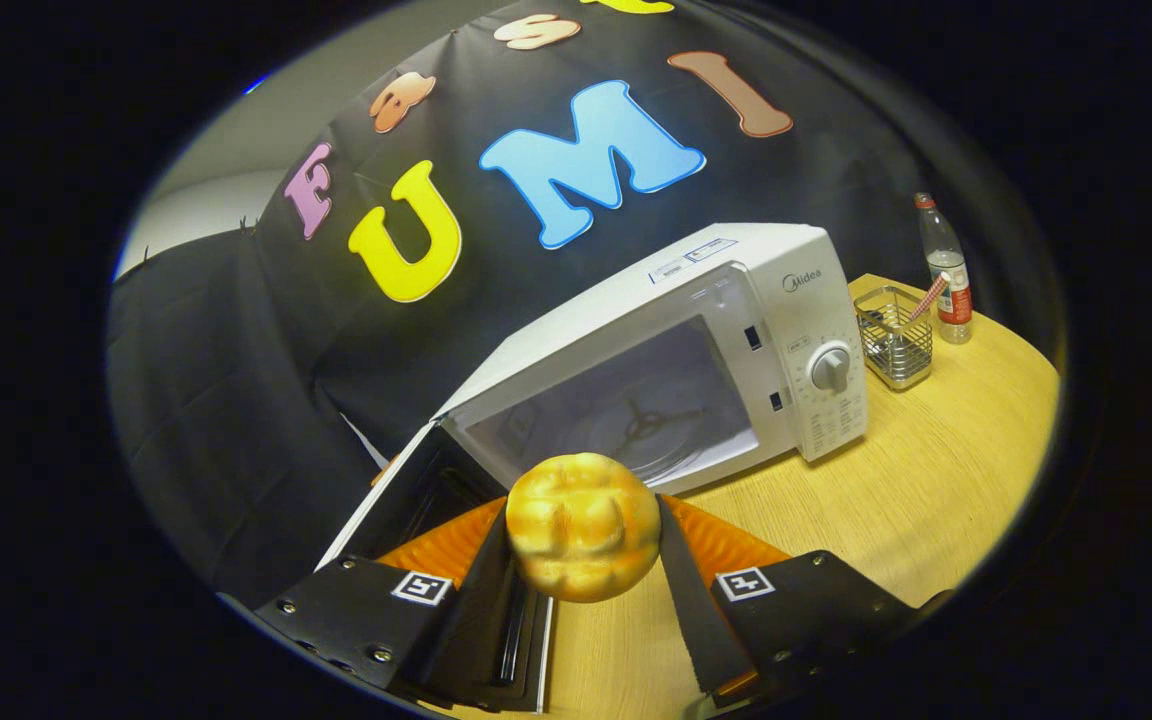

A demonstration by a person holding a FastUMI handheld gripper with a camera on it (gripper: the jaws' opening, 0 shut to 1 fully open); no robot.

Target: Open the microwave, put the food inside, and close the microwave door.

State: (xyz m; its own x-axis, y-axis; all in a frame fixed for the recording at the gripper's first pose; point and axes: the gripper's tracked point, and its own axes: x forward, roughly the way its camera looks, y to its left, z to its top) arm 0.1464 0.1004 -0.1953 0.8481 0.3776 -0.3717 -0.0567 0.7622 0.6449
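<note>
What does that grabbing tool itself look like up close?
The gripper has two flat fingers that widen toward the camera into ribbed, wedge-shaped sections. Each sits on a blocky dark mount with small silver screws and a square black-and-white marker stuck on top.

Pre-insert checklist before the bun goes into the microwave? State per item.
1. Grip: gripper holds the bread bun between both fingers, lifted off the table - ok.
2. Microwave door: swung open to the left of the cavity - ok.
3. Cavity: turntable visible, nothing seen on it - ok.
4. Alignment: bun sits just in front of the opening, roughly centred - ok.
5. Door clearance: the left finger lies over the open door in the image; real gap - cannot tell.
6. Bystanders: wire basket and bottle stand right of the microwave, off the path - ok.
</note>
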